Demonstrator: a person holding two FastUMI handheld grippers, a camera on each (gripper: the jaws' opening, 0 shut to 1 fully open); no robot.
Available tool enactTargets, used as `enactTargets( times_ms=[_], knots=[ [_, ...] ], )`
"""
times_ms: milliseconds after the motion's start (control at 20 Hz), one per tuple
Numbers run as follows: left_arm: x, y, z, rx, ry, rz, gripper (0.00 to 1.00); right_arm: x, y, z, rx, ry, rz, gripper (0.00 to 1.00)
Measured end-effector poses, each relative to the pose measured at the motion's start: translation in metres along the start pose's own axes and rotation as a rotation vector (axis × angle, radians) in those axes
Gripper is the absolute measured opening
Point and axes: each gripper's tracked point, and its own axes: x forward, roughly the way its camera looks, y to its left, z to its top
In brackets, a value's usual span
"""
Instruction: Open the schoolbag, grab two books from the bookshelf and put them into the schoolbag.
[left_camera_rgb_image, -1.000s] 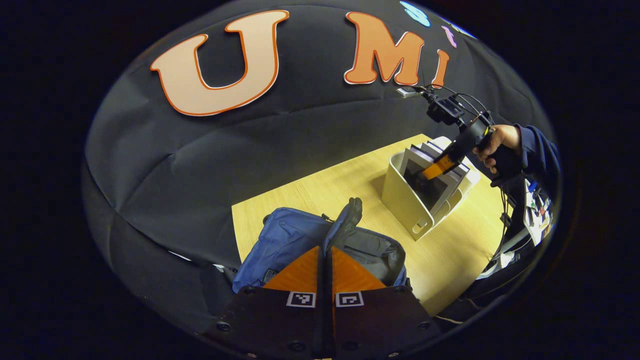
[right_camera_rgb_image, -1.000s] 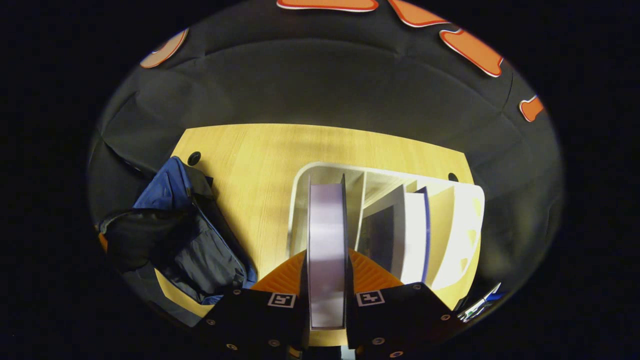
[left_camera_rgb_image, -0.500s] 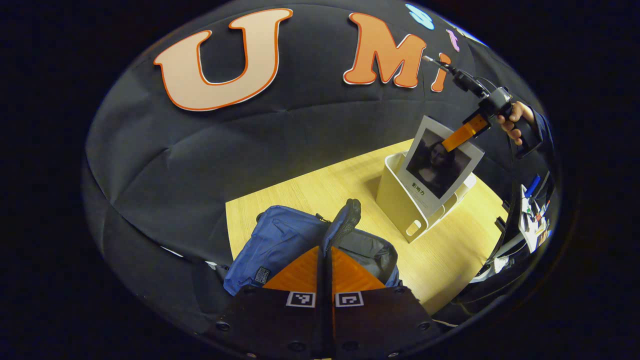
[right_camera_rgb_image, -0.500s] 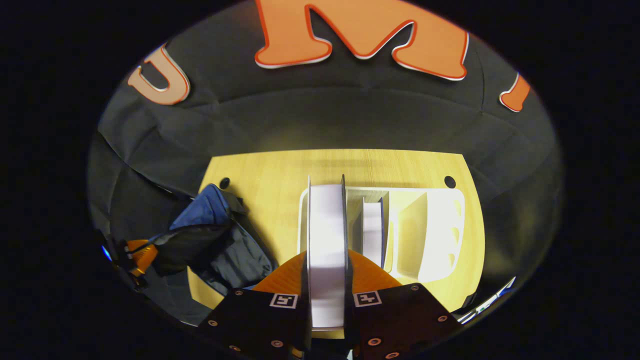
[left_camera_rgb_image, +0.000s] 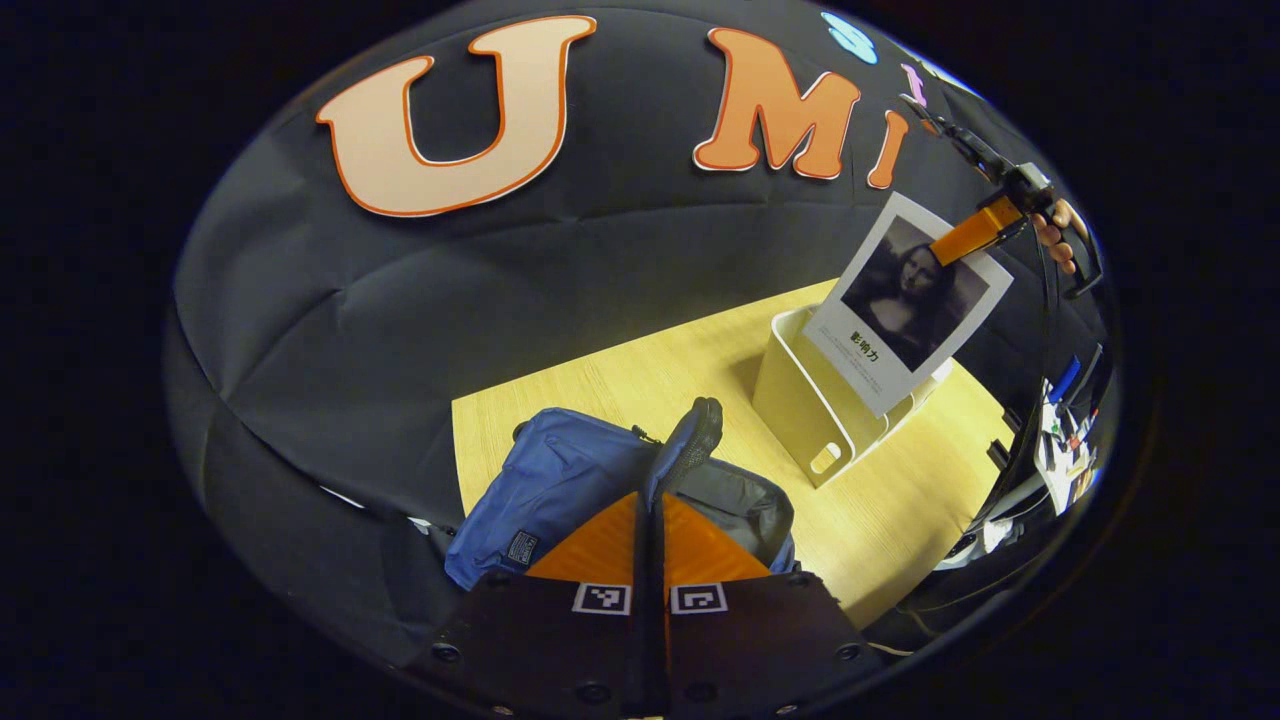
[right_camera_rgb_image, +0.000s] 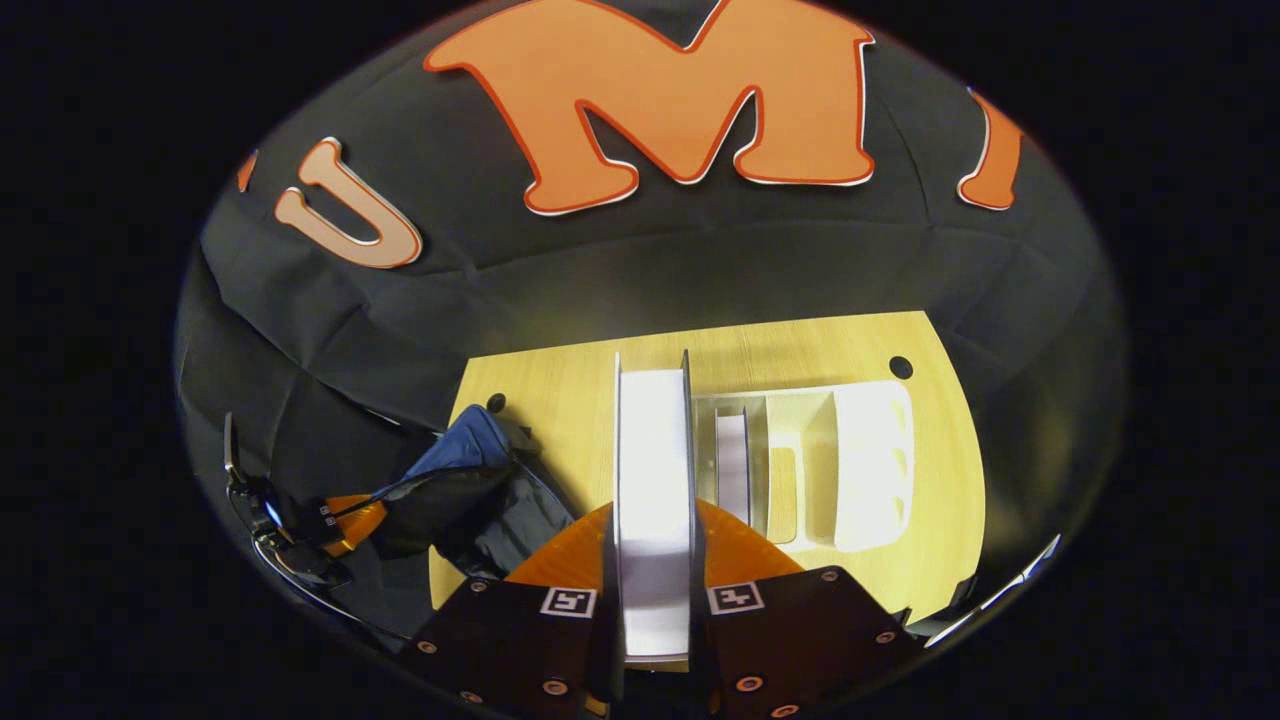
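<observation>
The blue schoolbag (left_camera_rgb_image: 545, 480) lies open on the wooden table (left_camera_rgb_image: 620, 385), its grey lining showing. My left gripper (left_camera_rgb_image: 650, 500) is shut on the dark padded edge of the bag's opening (left_camera_rgb_image: 692, 440) and holds it up. In the right gripper view the left gripper (right_camera_rgb_image: 345, 520) pulls that edge to the left of the schoolbag (right_camera_rgb_image: 470, 480). My right gripper (right_camera_rgb_image: 652, 505) is shut on a thick book (right_camera_rgb_image: 652, 440), seen edge-on. The left gripper view shows this book (left_camera_rgb_image: 905, 300), with a portrait cover, hanging above the white bookshelf (left_camera_rgb_image: 795, 400) from the right gripper (left_camera_rgb_image: 975, 230).
One more book (right_camera_rgb_image: 732, 465) stands in a slot of the bookshelf (right_camera_rgb_image: 870, 450). The table (right_camera_rgb_image: 560, 400) has two small round holes near its back corners. The black cloth wall rises right behind the table. Cables and small items hang at the right edge (left_camera_rgb_image: 1060, 440).
My right gripper has lifted the book up out of the bookshelf, so shelf and table now sit farther below. The left gripper has kept its hold on the bag's edge.
</observation>
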Motion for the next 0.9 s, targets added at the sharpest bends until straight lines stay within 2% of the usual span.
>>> enactTargets(
  times_ms=[350, 600, 900],
  knots=[
    [-0.001, -0.002, 0.000, -0.044, -0.004, -0.014, 0.00, -0.008, 0.034, -0.020, 0.081, -0.049, 0.151, 0.26],
    [-0.001, -0.001, 0.003, -0.081, -0.002, -0.012, 0.00, 0.007, 0.054, -0.042, 0.150, -0.037, 0.226, 0.25],
    [-0.004, -0.001, 0.009, -0.099, 0.010, -0.013, 0.00, 0.032, 0.090, -0.087, 0.261, 0.011, 0.320, 0.25]
  ],
)
